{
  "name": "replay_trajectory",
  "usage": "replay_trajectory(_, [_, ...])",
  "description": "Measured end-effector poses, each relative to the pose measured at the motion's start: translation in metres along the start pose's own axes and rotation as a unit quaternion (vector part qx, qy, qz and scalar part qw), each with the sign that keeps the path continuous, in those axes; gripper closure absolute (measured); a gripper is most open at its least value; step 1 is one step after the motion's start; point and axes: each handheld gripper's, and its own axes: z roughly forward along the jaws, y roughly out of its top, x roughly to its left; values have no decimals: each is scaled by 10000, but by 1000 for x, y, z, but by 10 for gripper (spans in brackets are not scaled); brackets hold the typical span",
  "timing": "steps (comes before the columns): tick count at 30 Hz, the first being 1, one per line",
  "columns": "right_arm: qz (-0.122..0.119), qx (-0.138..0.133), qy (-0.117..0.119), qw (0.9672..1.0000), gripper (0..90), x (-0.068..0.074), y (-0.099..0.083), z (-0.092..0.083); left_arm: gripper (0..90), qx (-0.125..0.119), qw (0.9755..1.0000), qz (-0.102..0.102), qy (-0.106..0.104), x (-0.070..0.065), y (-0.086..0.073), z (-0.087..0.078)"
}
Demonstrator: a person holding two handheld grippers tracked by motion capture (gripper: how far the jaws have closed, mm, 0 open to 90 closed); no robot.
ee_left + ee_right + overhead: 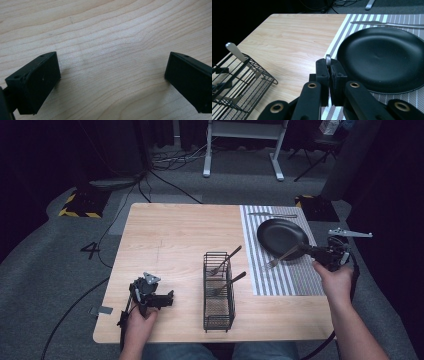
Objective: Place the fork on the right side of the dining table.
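Right tongs (306, 250) are clamped on a fork (281, 257) handle, tines over the striped mat (280, 280) beside the black plate (280, 236). Left tongs (167, 297) rest apart on the bench (170, 235). Risk: the thin handle may pivot and drop, given the narrow end grip.

Dim room, grey carpet, one lit wooden table.
The light wood table (170, 240) stands on a grey carpet floor (45, 270) crossed by black cables (170, 182). White legs of a second desk (242, 147) rise at top centre; yellow-black hazard blocks (80, 202) sit upper left, and a floor numeral "4" (90, 251) at left.
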Motion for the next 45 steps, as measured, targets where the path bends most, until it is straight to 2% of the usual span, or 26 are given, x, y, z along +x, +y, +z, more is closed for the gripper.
replay_trajectory(22, [419, 143, -45, 9990, 862, -12, -11, 15, 2, 1, 10000, 5, 0, 0, 0, 0])
replay_trajectory(27, [558, 219, -84, 9982, 815, -18, -11, 15, 2, 0, 10000, 4, 0, 0, 0, 0])
replay_trajectory(32, [520, 310, -201, 9980, 786, -21, -12, 15, 2, 1, 10000, 2, 0, 0, 0, 0])
replay_trajectory(45, [886, 527, -390, 9939, 710, -52, -23, 20, 2, 1, 10000, 2, 0, 0, 0, 0])
